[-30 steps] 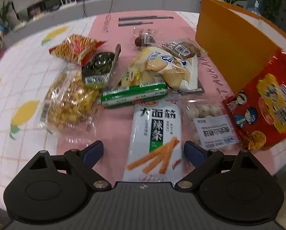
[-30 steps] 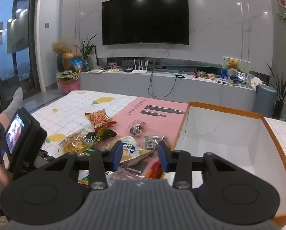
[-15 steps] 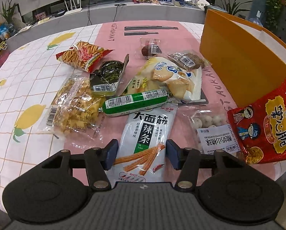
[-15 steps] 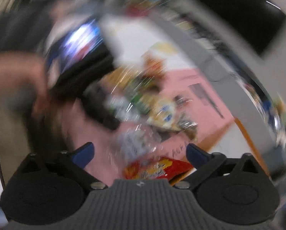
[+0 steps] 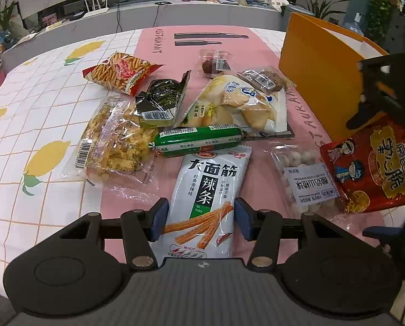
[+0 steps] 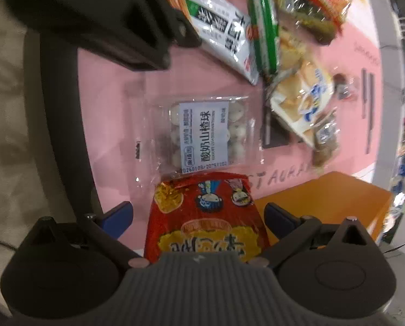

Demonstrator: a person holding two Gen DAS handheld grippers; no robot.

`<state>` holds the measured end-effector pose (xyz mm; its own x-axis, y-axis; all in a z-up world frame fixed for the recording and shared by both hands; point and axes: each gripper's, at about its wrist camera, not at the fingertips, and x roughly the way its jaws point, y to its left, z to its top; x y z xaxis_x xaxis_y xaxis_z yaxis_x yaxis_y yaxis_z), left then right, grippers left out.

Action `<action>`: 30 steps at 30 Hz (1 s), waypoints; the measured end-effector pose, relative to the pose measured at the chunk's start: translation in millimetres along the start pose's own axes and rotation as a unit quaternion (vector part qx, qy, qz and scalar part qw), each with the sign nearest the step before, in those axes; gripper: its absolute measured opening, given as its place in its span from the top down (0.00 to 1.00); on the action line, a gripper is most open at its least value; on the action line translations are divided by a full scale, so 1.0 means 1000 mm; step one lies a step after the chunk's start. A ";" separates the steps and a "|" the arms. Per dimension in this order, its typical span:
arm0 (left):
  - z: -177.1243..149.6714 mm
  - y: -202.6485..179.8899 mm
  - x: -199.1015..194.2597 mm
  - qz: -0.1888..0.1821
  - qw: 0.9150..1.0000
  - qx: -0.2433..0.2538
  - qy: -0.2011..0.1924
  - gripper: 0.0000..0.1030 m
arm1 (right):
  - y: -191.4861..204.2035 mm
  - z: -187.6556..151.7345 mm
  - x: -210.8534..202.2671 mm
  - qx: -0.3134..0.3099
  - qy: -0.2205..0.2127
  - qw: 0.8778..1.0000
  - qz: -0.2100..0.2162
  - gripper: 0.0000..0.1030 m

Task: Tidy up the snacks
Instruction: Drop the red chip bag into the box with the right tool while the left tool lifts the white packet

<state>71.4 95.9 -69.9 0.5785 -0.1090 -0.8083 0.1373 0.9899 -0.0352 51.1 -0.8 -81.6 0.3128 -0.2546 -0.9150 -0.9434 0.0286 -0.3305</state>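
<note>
A white spicy-strip packet [image 5: 205, 187] lies flat on the pink mat. My left gripper [image 5: 201, 218] straddles its near end, its jaws closing, and both blue pads touch the packet's sides. A red snack packet [image 6: 205, 225] leans against the outside of the orange box [image 6: 324, 198]. My right gripper [image 6: 199, 216] points down over it, open wide, with the packet between its fingers and a gap at each pad. In the left wrist view the red packet [image 5: 370, 165] sits at the right, beside the box [image 5: 316, 76].
A clear bag of white balls [image 5: 303, 179] lies between the two packets. Beyond are a green sausage [image 5: 199, 138], a clear bag of yellow puffs [image 5: 112, 144], a dark green packet [image 5: 161, 97], a cracker bag [image 5: 240, 100] and a red stick-snack bag [image 5: 121, 72]. The table edge runs close below.
My left jaws narrowed from wide open to the white packet's sides. My right gripper opened, rolled and swung down from facing the room to pointing at the red packet.
</note>
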 end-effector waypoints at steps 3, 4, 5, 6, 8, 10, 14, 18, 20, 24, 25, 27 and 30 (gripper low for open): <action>0.001 0.000 -0.001 -0.004 1.000 -0.002 0.000 0.44 | -0.002 0.000 0.002 -0.015 0.001 1.000 0.000 0.26; 0.001 0.000 -0.002 -0.006 1.000 -0.002 0.000 0.44 | -0.004 0.000 0.002 -0.017 -0.002 1.000 -0.003 0.29; 0.001 0.000 -0.004 -0.009 1.000 -0.002 -0.001 0.44 | -0.005 -0.001 -0.001 -0.013 -0.007 1.000 -0.002 0.29; 0.000 0.000 -0.005 -0.011 1.000 -0.002 -0.002 0.44 | -0.006 -0.002 -0.003 -0.008 -0.012 1.000 -0.002 0.30; 0.000 -0.001 -0.009 -0.015 1.000 -0.002 -0.006 0.45 | -0.006 -0.006 -0.011 0.001 -0.028 1.000 -0.006 0.30; 0.000 -0.002 -0.013 -0.016 1.000 0.000 -0.011 0.46 | -0.002 -0.011 -0.023 0.002 -0.051 0.998 -0.030 0.30; -0.001 -0.004 -0.020 -0.022 1.000 -0.002 -0.013 0.46 | 0.002 -0.028 -0.054 0.024 -0.111 0.992 -0.064 0.30; -0.001 -0.003 -0.029 -0.025 0.999 -0.010 -0.019 0.47 | 0.000 -0.055 -0.087 0.067 -0.164 0.978 -0.113 0.30; -0.001 -0.002 -0.034 -0.036 0.999 -0.015 -0.022 0.47 | -0.005 -0.075 -0.105 0.112 -0.209 0.963 -0.124 0.30; -0.001 -0.003 -0.043 -0.057 0.998 -0.025 -0.028 0.47 | -0.022 -0.129 -0.125 0.250 -0.297 0.912 -0.129 0.30; 0.000 -0.004 -0.045 -0.059 0.997 -0.026 -0.031 0.47 | -0.027 -0.143 -0.123 0.286 -0.311 0.897 -0.129 0.30; 0.002 -0.006 -0.050 -0.064 0.997 -0.027 -0.037 0.47 | -0.034 -0.170 -0.116 0.361 -0.330 0.864 -0.116 0.30; 0.006 -0.010 -0.057 -0.074 0.996 -0.038 -0.044 0.47 | -0.044 -0.207 -0.091 0.482 -0.338 0.804 -0.087 0.30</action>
<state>41.6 91.7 -19.8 0.6246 -0.2583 -0.7370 0.1676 0.9661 -0.1965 41.7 -178.9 64.1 0.7261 0.2387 -0.6448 -0.4581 0.8673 -0.1947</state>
